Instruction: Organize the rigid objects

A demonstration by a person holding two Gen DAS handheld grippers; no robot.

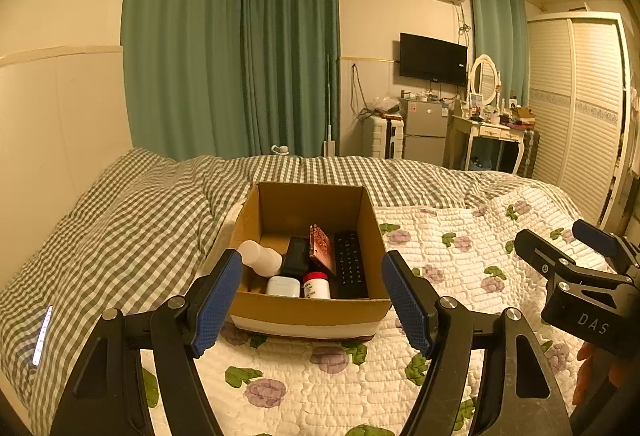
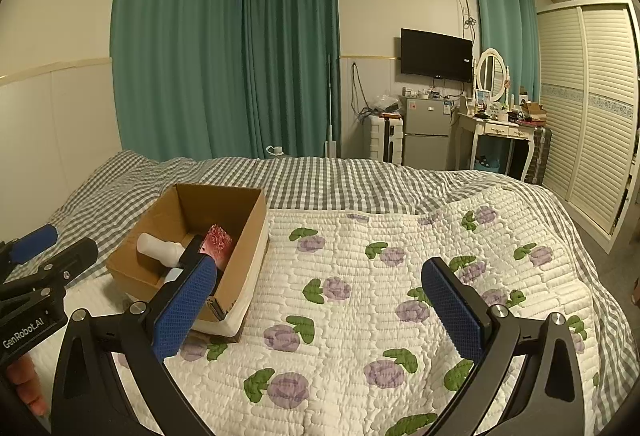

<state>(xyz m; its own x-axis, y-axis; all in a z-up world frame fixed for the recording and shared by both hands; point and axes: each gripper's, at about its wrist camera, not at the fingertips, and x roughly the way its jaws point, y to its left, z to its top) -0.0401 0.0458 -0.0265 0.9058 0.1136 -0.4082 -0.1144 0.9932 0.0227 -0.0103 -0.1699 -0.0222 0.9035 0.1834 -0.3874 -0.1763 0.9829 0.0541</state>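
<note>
An open cardboard box (image 1: 304,310) sits on the bed. It holds a white bottle (image 1: 262,256), a black case (image 1: 297,256), a pink patterned phone (image 1: 322,248), a black remote (image 1: 350,264), a white earbud case (image 1: 283,286) and a small red-capped bottle (image 1: 316,284). My left gripper (image 1: 312,302) is open and empty, just in front of the box. My right gripper (image 2: 320,312) is open and empty over the floral quilt, to the right of the box (image 2: 240,276). It also shows in the left wrist view (image 1: 568,248), and the left gripper in the right wrist view (image 2: 52,248).
The bed carries a white floral quilt (image 2: 360,316) and a grey checked duvet (image 1: 120,236). A lit phone (image 1: 42,336) lies on the duvet at the left. Green curtains, a fridge, a dressing table and a wardrobe stand beyond the bed.
</note>
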